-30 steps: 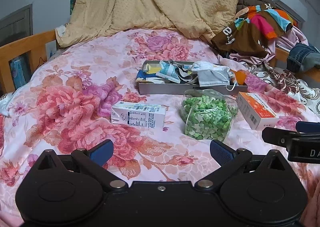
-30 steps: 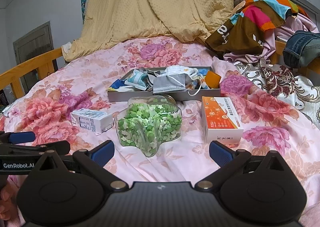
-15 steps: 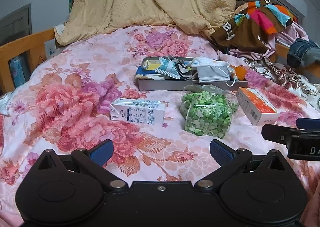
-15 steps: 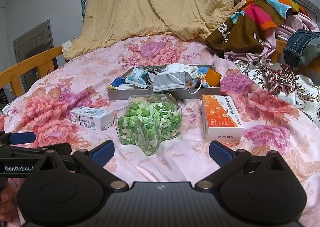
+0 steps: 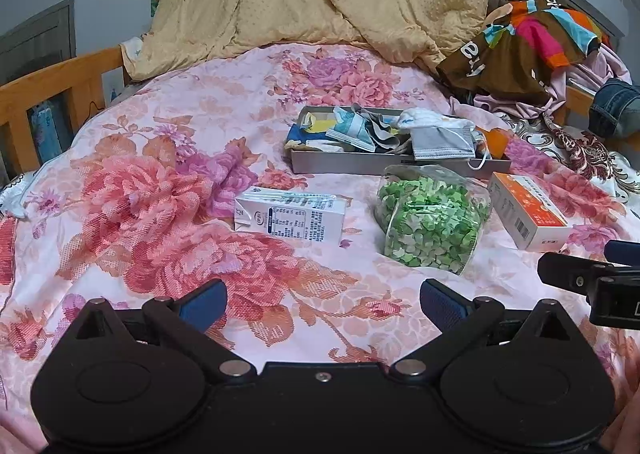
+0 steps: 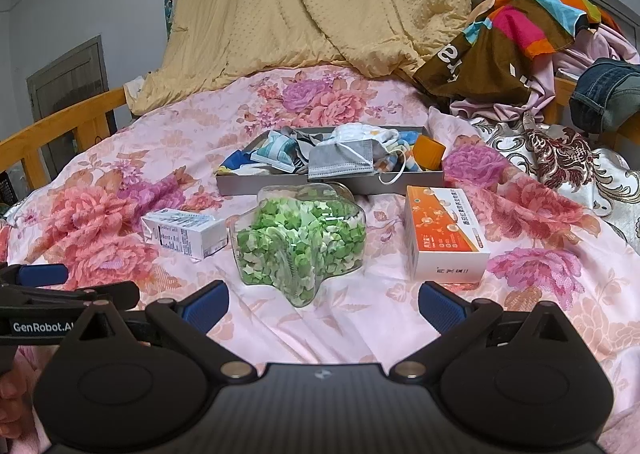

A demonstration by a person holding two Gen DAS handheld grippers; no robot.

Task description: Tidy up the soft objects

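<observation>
While my left claw (image 5: 322, 300) hangs spread wide and empty over the floral bedspread (image 5: 160, 254), the grey tray (image 5: 344, 166) of face masks (image 5: 442, 141) lies mid-bed beyond the milk carton (image 5: 290, 218), and my right claw (image 6: 323, 302), equally wide, faces the jar of green stars (image 6: 300, 244).

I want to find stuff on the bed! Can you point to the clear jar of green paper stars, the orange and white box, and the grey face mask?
Clear jar of green paper stars (image 6: 298, 244), right wrist view, front glass.
Orange and white box (image 6: 442, 232), right wrist view, top face.
Grey face mask (image 6: 340, 161), right wrist view, pleated middle.
</observation>
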